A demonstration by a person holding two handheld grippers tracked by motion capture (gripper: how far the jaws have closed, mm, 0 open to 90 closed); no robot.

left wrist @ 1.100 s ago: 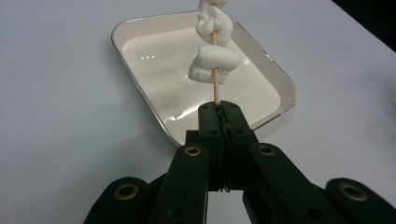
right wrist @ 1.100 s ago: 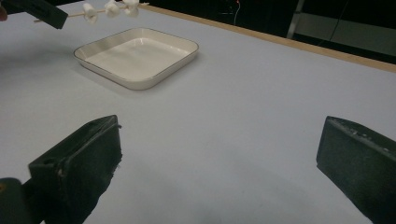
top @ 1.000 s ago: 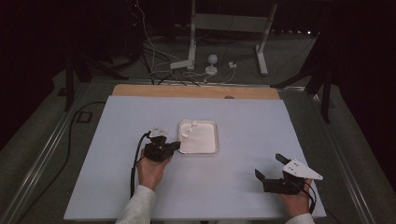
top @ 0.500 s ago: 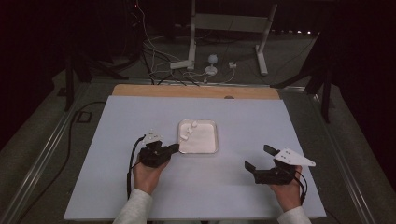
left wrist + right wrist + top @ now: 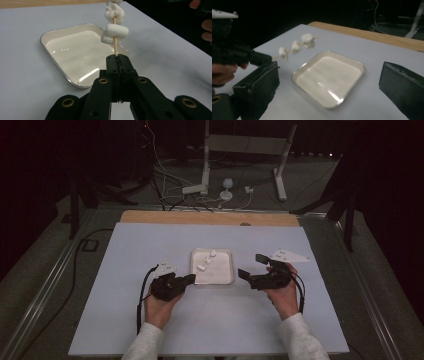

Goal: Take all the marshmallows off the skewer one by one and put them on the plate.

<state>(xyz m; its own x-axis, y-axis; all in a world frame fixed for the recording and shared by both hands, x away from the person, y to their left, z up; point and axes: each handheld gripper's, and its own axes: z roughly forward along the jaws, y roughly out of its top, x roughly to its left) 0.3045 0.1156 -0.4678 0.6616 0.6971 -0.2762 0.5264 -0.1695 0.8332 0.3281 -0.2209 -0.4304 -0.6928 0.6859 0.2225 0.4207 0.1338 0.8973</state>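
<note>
A wooden skewer (image 5: 115, 47) carries three white marshmallows (image 5: 296, 47) and hangs tilted above a shallow white square tray (image 5: 220, 272). My left gripper (image 5: 189, 279) sits at the tray's left edge, shut on the skewer's lower end (image 5: 116, 58). The marshmallows (image 5: 205, 260) show over the tray's left half. My right gripper (image 5: 252, 266) is just right of the tray and open, with nothing between its jaws. In the right gripper view its two black pads (image 5: 259, 85) frame the tray (image 5: 359, 66), and the left gripper (image 5: 239, 56) holds the skewer out from the left.
The tray's inside (image 5: 75, 55) looks bare and glossy. A pale tabletop (image 5: 150, 245) spreads around it, with a wooden strip (image 5: 210, 217) along its far edge. Cables and stand legs (image 5: 205, 185) lie on the floor beyond.
The right gripper has come forward and left from the near right of the table to the tray's right edge. The left gripper drew back slightly with the skewer.
</note>
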